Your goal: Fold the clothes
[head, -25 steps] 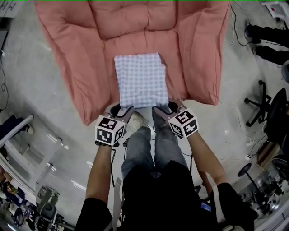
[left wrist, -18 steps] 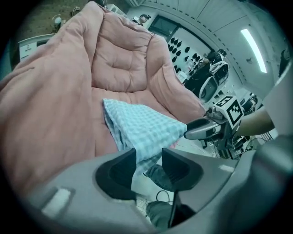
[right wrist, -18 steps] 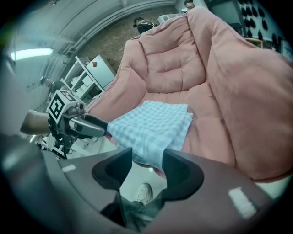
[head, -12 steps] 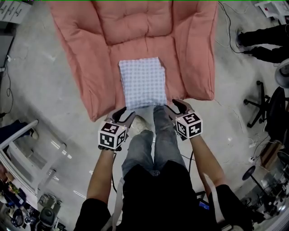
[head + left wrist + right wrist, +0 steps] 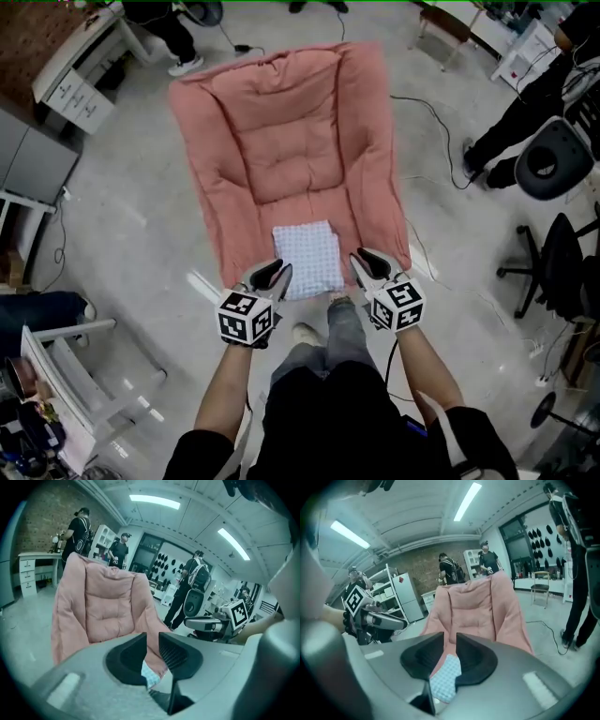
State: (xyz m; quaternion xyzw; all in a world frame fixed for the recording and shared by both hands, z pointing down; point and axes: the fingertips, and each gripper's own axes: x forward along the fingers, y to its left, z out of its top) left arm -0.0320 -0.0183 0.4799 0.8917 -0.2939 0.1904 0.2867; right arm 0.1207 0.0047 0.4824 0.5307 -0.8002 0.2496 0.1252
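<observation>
A folded blue-and-white checked cloth point(image 5: 307, 261) lies flat on the front of a pink padded lounger point(image 5: 281, 141) on the floor. My left gripper point(image 5: 273, 275) hovers just off the cloth's near left corner, and my right gripper point(image 5: 367, 263) off its near right corner. Neither touches the cloth. In the left gripper view the jaws point(image 5: 152, 641) are closing to a narrow gap with nothing between them, and the cloth point(image 5: 149, 677) shows below. The right gripper point(image 5: 450, 644) is also closing with nothing between its jaws, above the cloth point(image 5: 445, 677).
People stand around the room point(image 5: 525, 84). Office chairs point(image 5: 553, 159) are on the right, with a black cable point(image 5: 431, 112) on the floor beside the lounger. A white drawer unit point(image 5: 80, 84) is at the top left and a white rack point(image 5: 66, 366) at the lower left.
Both grippers have drawn back from the cloth's near edge and their jaws have narrowed. The head view has pulled up and away, so the whole lounger now shows.
</observation>
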